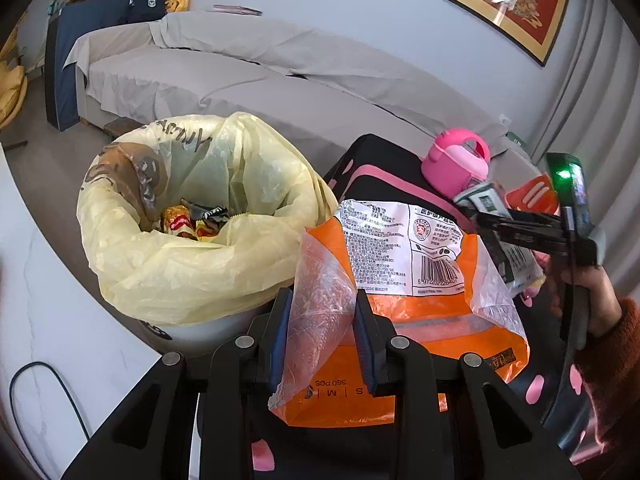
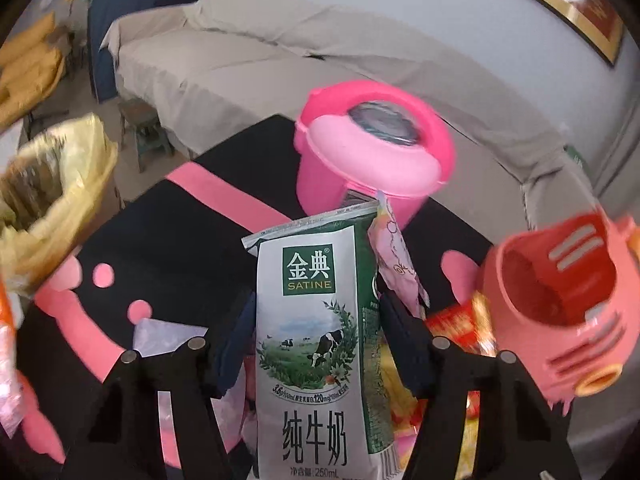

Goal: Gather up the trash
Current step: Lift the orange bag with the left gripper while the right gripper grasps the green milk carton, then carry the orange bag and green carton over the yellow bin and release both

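My left gripper (image 1: 322, 308) is shut on an orange and clear plastic bag (image 1: 416, 304) with a white label, held just right of the trash bin (image 1: 192, 276). The bin has a yellow liner and holds several wrappers (image 1: 196, 222). My right gripper (image 2: 316, 316) is shut on a white and green Satine milk carton (image 2: 316, 320), held above the black and pink table (image 2: 168, 232). The right gripper with the carton also shows in the left wrist view (image 1: 486, 204), to the right of the bin. The bin's liner shows blurred at the left of the right wrist view (image 2: 52, 184).
A pink lidded pot (image 2: 372, 156) and a salmon-coloured basket (image 2: 560, 292) stand on the table, with a pink wrapper (image 2: 396, 256) and red and yellow wrappers (image 2: 460, 328) by the carton. A grey covered sofa (image 1: 260, 72) runs behind. A white counter with a black cable (image 1: 44, 384) lies at the left.
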The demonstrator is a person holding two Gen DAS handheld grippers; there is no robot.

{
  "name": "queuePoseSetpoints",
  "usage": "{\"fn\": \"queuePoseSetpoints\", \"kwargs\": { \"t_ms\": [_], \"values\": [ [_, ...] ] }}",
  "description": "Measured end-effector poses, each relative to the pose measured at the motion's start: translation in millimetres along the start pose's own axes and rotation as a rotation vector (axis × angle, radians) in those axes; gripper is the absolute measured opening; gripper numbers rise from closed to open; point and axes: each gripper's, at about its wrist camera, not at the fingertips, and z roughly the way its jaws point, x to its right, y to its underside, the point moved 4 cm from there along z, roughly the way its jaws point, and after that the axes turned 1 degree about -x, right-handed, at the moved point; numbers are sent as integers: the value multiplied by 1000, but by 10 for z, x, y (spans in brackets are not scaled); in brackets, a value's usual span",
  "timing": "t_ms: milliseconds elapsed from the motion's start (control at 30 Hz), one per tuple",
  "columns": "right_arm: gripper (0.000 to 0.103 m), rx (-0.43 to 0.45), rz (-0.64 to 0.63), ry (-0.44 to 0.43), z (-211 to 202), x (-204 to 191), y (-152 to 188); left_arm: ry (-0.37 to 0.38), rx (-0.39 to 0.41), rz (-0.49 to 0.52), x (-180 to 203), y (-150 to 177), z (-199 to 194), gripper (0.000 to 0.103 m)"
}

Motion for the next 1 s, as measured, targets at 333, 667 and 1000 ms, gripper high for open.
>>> {"fn": "queuePoseSetpoints", "kwargs": {
  "t_ms": [333,667,1000],
  "values": [
    [58,230,118,-109,-958,80,-21,-39,76,-7,-55,-152,-230,30],
    [58,386,79,-208,-1551,-347,-291,-148,199,-8,-263,-477,-657,31],
    [58,419,9,-267,-1638,-883,-483,-355,269,-11,-829,-866,-717,31]
  ]
}}
